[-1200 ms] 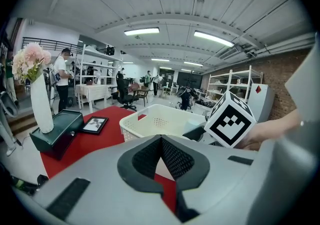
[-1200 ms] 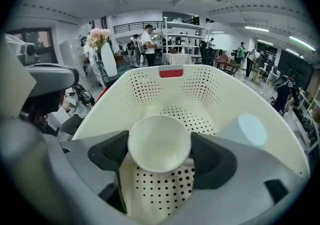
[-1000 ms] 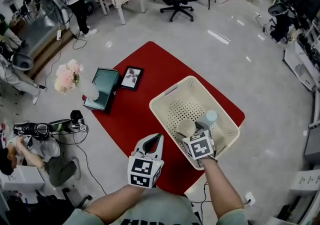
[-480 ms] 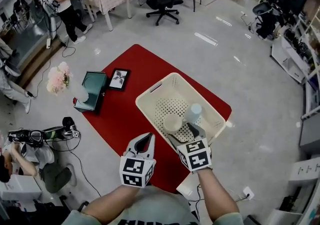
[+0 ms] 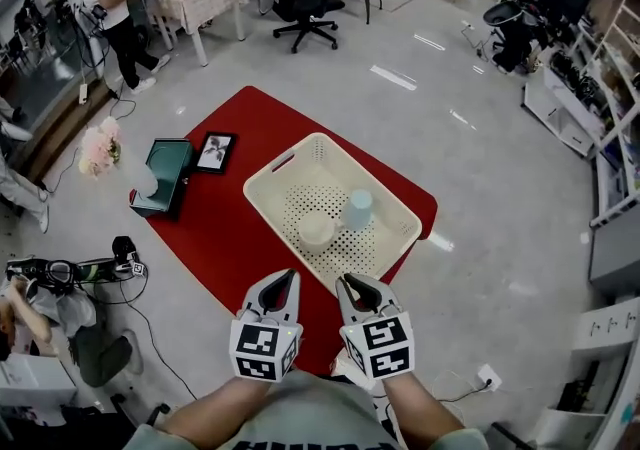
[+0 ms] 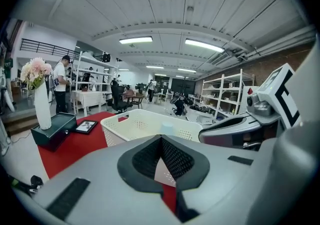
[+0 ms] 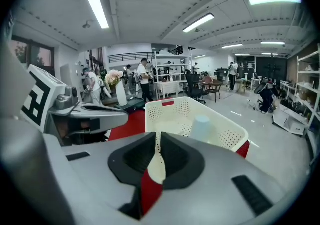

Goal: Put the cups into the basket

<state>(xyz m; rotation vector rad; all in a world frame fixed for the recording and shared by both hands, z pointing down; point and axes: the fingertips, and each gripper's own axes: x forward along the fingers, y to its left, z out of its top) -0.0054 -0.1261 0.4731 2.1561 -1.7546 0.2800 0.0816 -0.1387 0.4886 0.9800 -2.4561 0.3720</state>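
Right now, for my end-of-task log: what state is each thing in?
Cream perforated plastic basket: upright, holding both cups.
Pale blue cup: inside basket.
Cream cup: inside basket.
Left gripper: shut, empty.
Right gripper: jaws just closed, empty.

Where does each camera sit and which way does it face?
Head view: on the person's head, looking steeply down at the basket; both forearms, left gripper and right gripper show.
Left gripper view: on the left gripper, facing the basket along shut jaws; right gripper at right.
Right gripper view: on the right gripper, facing the basket; its empty jaws have just been closing; left gripper at left.
All share the basket and blue cup.
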